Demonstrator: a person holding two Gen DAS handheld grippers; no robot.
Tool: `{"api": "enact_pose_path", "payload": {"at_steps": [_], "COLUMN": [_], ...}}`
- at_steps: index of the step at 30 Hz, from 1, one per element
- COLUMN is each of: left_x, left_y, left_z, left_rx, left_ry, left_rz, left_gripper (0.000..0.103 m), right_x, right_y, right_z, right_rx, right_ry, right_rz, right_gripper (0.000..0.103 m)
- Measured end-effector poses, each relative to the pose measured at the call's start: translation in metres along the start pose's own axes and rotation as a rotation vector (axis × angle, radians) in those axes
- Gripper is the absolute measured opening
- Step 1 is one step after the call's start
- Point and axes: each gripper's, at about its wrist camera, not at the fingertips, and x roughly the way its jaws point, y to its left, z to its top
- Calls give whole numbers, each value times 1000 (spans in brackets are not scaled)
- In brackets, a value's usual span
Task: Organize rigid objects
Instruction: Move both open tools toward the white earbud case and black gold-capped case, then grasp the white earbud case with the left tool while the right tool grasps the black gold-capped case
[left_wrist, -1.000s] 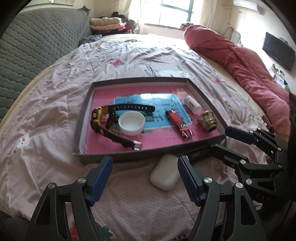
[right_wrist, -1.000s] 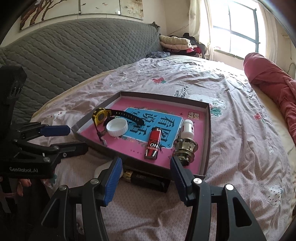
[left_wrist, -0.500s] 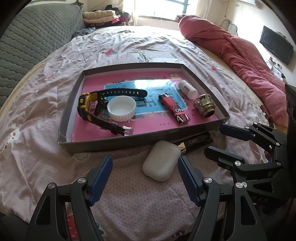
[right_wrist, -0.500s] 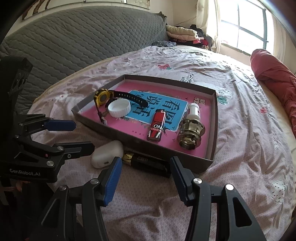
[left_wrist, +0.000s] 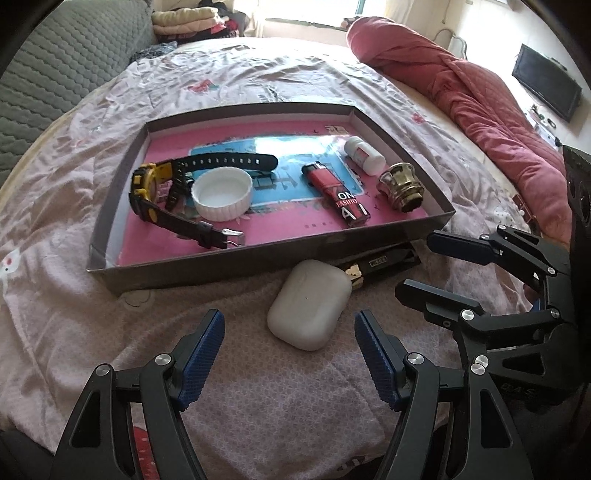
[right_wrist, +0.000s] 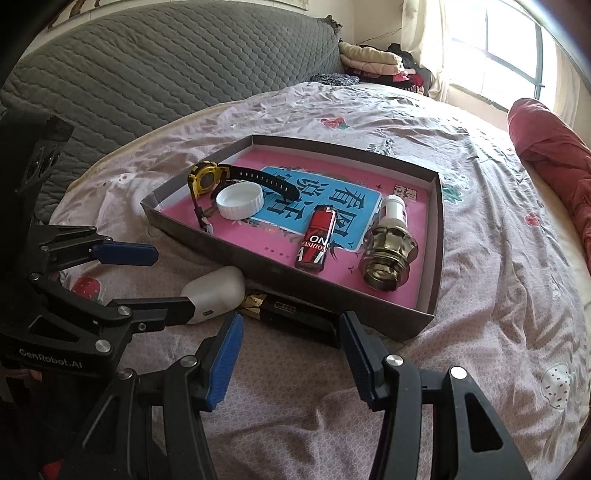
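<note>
Right view only: white case (right_wrist: 216, 291) charging port.

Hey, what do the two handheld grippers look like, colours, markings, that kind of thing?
Both are matte black metal linkages with silver screw heads. The left gripper and right gripper each carry two fingers faced with ribbed blue pads. White lettering reading GenRobot.AI marks the left one's body. No cables or sleeves show.

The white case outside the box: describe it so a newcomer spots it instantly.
Find the shallow grey box on the bedspread. Against its near wall lies the white case, beside a black bar. It alone is smooth, rounded and pebble-shaped.
</note>
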Motion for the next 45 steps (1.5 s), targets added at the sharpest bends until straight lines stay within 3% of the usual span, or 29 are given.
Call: {"api": "enact_pose_path", "payload": {"at_steps": [15, 36, 41, 45], "left_x": [23, 41, 44, 45], "left_y": [0, 3, 3, 3], "left_z": [4, 12, 13, 16], "left_rx": [17, 46, 43, 35], "left_ry": [47, 109, 113, 114], "left_rz": [-14, -16, -19, -26], "left_gripper": [74, 74, 74, 74], "right_x": [8, 42, 47, 44], "right_y": [9, 45, 34, 22], "right_z": [-1, -4, 2, 6], "right_rx": [-85, -422, -348, -284], "right_ry": [34, 84, 112, 123], "right_rz": [-33, -105, -57, -49], "right_gripper": [54, 54, 53, 38]}}
